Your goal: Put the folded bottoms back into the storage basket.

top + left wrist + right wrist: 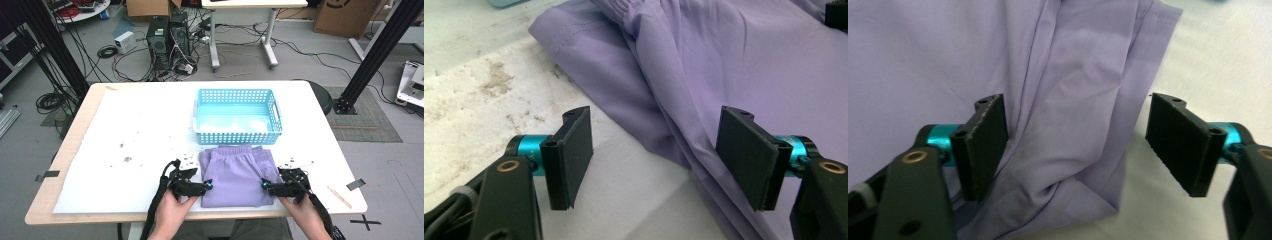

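I find the folded lilac fabric garment with a gathered waistband (238,175) lying flat in the lower centre of the high view, just below the light blue perforated plastic basket (237,116), on the white sheet covering the table (125,145). My left gripper (206,187) sits at the garment's lower left edge and my right gripper (264,186) at its lower right edge. Both are released: in the left gripper view the jaws stand wide apart astride the cloth edge (659,145); in the right gripper view they likewise straddle the layered corner (1098,165), nothing pinched. Risk noted: the corner shows several loose layers, so closing shallowly could catch only the top ply and let the fold spill open on lifting. Uneven lifting between the two sides could drag the garment against the basket wall.
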A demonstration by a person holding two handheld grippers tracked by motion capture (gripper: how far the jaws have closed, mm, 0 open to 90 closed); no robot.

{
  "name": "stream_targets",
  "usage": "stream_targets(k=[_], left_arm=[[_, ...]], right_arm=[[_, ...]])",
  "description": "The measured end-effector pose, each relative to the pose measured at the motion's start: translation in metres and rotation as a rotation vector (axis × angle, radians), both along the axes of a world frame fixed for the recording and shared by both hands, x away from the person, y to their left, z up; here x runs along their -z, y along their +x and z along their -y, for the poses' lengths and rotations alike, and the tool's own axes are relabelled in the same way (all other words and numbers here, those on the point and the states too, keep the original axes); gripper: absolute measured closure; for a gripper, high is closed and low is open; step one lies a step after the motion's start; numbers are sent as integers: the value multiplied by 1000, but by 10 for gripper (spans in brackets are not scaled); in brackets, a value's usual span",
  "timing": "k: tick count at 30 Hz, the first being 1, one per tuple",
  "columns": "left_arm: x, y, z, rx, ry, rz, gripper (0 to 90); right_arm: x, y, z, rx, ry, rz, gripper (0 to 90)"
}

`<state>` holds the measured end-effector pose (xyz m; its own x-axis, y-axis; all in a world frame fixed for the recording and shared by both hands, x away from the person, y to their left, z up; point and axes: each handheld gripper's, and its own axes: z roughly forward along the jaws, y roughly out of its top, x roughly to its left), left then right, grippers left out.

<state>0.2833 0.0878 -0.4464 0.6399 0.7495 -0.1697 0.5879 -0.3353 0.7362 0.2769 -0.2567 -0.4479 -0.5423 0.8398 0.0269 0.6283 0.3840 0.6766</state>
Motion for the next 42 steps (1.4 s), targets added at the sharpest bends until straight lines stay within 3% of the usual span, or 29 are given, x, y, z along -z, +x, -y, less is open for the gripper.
stream_targets(k=[4, 8, 17, 22, 29, 35, 42], left_arm=[[0, -1, 4, -13, -15, -9, 297], [1, -2, 11, -17, -15, -8, 307], [1, -3, 24, -26, -8, 14, 485], [1, -1, 26, -28, -10, 15, 595], [2, 4, 31, 27, -28, 6, 793], [0, 8, 27, 59, -55, -4, 845], [-17, 3, 21, 87, -99, 40, 851]], right_arm=[[0, -1, -4, 3, 15, -5, 243], [-1, -3, -9, -26, 23, -4, 346], [0, -4, -14, -54, 33, 15, 506], [-1, -4, -16, -56, 39, 3, 626], [-1, -4, -22, -107, 36, 5, 794], [-3, -2, -20, -157, 67, 3, 858], [-20, -10, -15, -185, 112, 99, 867]])
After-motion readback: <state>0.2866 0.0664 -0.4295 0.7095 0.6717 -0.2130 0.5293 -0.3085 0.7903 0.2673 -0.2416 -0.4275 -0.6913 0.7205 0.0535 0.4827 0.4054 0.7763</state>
